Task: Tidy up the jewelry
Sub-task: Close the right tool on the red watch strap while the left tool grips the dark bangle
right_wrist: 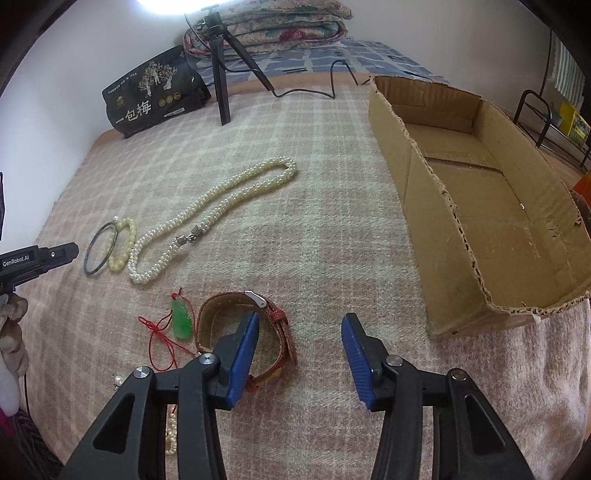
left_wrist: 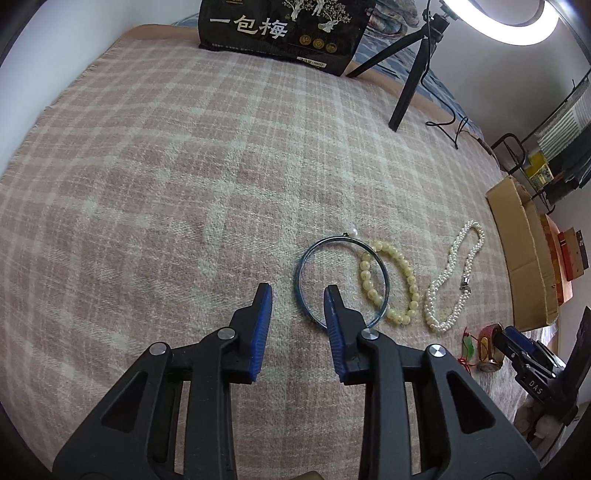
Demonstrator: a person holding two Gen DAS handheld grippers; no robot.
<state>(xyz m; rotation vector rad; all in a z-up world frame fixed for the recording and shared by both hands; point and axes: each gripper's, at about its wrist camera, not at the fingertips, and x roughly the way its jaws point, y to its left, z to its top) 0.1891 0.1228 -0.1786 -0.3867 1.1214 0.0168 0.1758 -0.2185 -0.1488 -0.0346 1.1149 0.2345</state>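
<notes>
- Pink-and-cream plaid blanket point(right_wrist: 332, 229) covers the bed, with a black snack bag point(right_wrist: 155, 99), a black tripod point(right_wrist: 221, 74) and a folded floral quilt point(right_wrist: 269, 26) at the far end.
- An open cardboard box point(right_wrist: 417, 206) lies on the blanket, on the right in the right wrist view; little shows inside it.
- The left gripper point(left_wrist: 298, 301) points down at the blanket with its fingers set fairly narrow and nothing between them. Its right finger point(left_wrist: 334, 314) overlaps the near edge of a bluish bangle point(left_wrist: 301, 275) in the picture; whether it touches the bangle I cannot tell.
- A yellow bead bracelet point(left_wrist: 400, 264) lies partly over the bangle's right side, and a twisted pearl necklace point(left_wrist: 439, 291) lies just beside it.
- The right gripper point(right_wrist: 300, 325) has its fingers moderately apart, gripping nothing. Its left finger point(right_wrist: 243, 354) stands in front of a red watch strap point(right_wrist: 275, 314), inside its loop as seen from the right wrist.
- A green pendant point(right_wrist: 181, 317) on a red cord point(right_wrist: 157, 332) lies just left of the strap.
</notes>
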